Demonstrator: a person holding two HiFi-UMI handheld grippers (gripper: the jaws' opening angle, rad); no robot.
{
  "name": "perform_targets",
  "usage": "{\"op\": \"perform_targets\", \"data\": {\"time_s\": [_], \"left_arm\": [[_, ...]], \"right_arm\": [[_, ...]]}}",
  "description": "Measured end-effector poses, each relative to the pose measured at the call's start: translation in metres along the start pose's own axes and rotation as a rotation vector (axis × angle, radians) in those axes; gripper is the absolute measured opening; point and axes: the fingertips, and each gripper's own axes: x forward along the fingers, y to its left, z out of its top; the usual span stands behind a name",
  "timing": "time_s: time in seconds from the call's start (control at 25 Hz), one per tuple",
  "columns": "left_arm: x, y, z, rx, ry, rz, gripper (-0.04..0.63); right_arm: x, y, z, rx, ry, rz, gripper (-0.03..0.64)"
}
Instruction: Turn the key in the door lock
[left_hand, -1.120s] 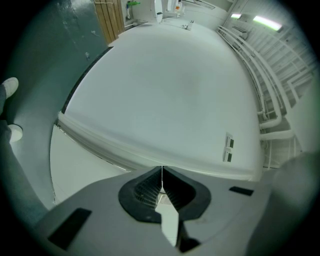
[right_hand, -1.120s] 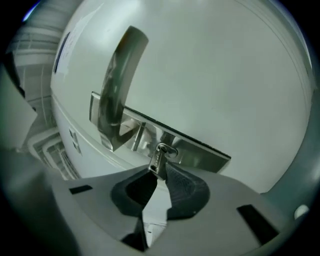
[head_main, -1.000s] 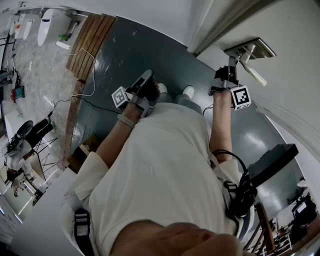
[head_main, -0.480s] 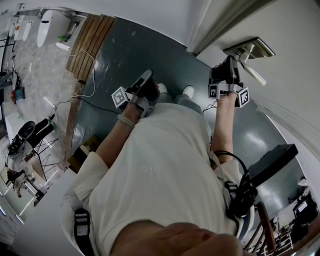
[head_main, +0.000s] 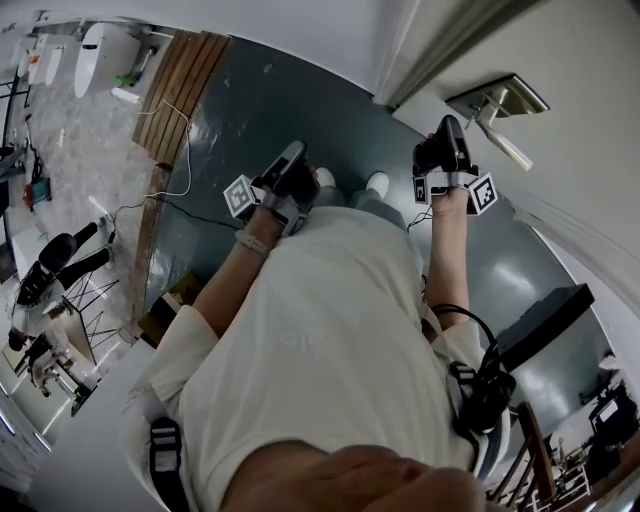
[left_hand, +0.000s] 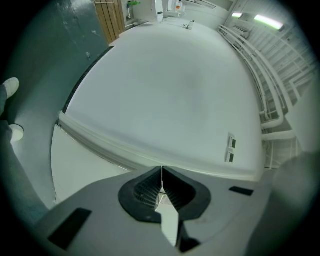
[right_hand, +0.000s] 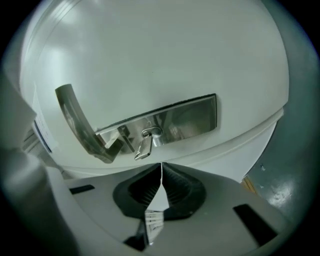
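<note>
Rolled since a second ago, right gripper (right_hand: 161, 166) has just clenched empty, just short of the key (right_hand: 143, 148). Left gripper (left_hand: 161, 170) likewise clenched, empty.

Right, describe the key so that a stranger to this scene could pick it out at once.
Find the white door, then the shiny metal plate set into it. A curved lever handle projects from one end of the plate, and the key sits in the keyhole just beside the handle's base. It is the small flat silver tab, far smaller than the handle.
</note>
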Motion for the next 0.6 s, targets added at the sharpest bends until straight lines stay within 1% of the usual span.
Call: {"op": "perform_targets", "data": {"time_s": [0.08, 0.16, 0.2, 0.24, 0.28, 0.32, 0.4, 0.44, 0.48, 0.52, 0.56, 0.6], "left_arm": [[0.002, -0.002, -0.002, -0.001, 0.02, -0.004, 0.009], [0.004, -0.01, -0.006, -0.001, 0.05, -0.014, 0.009], [0.005, -0.015, -0.009, 0.01, 0.071, -0.019, 0.009], [0.005, -0.021, -0.012, 0.036, 0.1, -0.021, 0.009], [0.005, -0.028, -0.016, 0.082, 0.139, -0.021, 0.009], [0.007, -0.036, -0.022, 0.146, 0.189, -0.02, 0.009], [0.013, -0.054, -0.038, 0.302, 0.309, -0.021, 0.009], [0.017, -0.062, -0.046, 0.378, 0.368, -0.026, 0.009], [0.022, -0.069, -0.055, 0.448, 0.423, -0.037, 0.009], [0.029, -0.076, -0.063, 0.515, 0.472, -0.055, 0.009], [0.036, -0.083, -0.071, 0.578, 0.515, -0.076, 0.009], [0.042, -0.09, -0.079, 0.629, 0.552, -0.095, 0.009]], "right_arm": [[-0.001, 0.009, -0.013, -0.093, 0.067, -0.001, 0.02], [-0.001, 0.024, -0.033, -0.221, 0.145, -0.005, 0.02], [-0.001, 0.033, -0.045, -0.306, 0.183, -0.012, 0.02], [-0.001, 0.042, -0.059, -0.419, 0.219, -0.029, 0.02], [-0.001, 0.051, -0.072, -0.565, 0.256, -0.057, 0.021], [-0.001, 0.059, -0.086, -0.742, 0.298, -0.093, 0.02], [0.0, 0.072, -0.116, -1.126, 0.404, -0.167, 0.02], [0.001, 0.076, -0.13, -1.294, 0.46, -0.194, 0.021], [0.001, 0.078, -0.142, -1.423, 0.506, -0.212, 0.021], [0.002, 0.081, -0.152, -1.503, 0.536, -0.218, 0.021], [0.001, 0.084, -0.159, -1.535, 0.55, -0.215, 0.02], [0.0, 0.088, -0.165, -1.528, 0.551, -0.204, 0.021]]}}
